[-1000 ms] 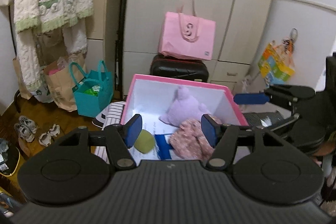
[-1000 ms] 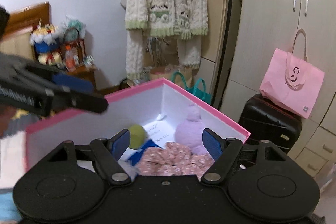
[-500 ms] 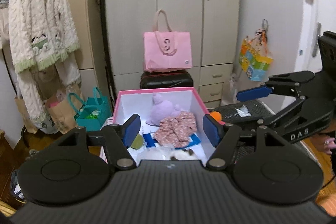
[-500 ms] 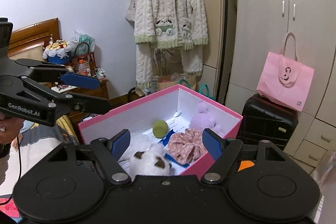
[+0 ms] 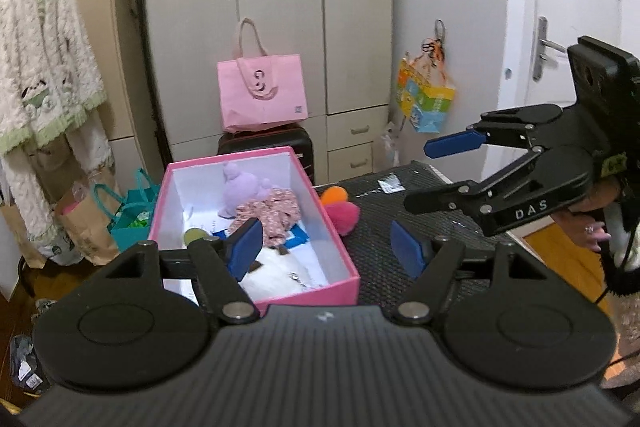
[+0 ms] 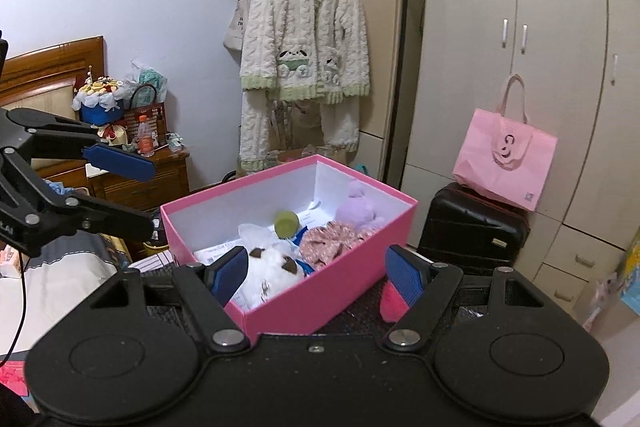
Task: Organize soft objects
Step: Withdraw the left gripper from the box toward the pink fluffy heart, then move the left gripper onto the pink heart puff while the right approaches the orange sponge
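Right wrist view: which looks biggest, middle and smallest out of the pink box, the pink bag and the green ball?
1. Pink box, but it sits nearest the camera, which may flatter it.
2. Pink bag, farther back on the suitcase.
3. Green ball, clearly smallest, inside the box.

A pink box point(image 6: 320, 291) holds a white plush point(image 6: 276, 267), floral cloth point(image 6: 332, 241) and lilac plush point(image 6: 358, 209).
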A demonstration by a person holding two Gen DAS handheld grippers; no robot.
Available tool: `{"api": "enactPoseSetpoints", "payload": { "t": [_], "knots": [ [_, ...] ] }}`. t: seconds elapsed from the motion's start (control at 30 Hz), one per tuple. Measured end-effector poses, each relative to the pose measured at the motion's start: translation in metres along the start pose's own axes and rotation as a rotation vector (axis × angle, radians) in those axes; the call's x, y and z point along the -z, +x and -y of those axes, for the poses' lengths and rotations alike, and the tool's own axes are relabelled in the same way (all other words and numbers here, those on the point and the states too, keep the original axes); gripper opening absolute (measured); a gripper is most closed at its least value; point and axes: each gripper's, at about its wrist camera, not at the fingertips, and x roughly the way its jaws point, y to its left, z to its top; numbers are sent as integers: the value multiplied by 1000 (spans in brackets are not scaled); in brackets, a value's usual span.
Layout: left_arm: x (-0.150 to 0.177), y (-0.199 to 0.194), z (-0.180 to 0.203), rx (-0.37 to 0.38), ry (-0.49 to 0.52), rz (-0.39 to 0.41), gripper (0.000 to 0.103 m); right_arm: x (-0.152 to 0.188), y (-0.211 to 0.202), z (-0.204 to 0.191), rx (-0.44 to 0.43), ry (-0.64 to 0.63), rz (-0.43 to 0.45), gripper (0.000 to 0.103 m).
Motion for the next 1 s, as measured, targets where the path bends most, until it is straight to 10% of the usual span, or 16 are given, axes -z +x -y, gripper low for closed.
{"api": "enactPoseSetpoints", "payload": {
  "t": [0.63,1.0],
  "knots": [
    [5,77,65,36,-59,33,69,39,-5,81,-24,203,-16,80],
    [11,162,96,-82,-79,-5,69,51,46,149,-118,336,-87,80]
  ]
}}
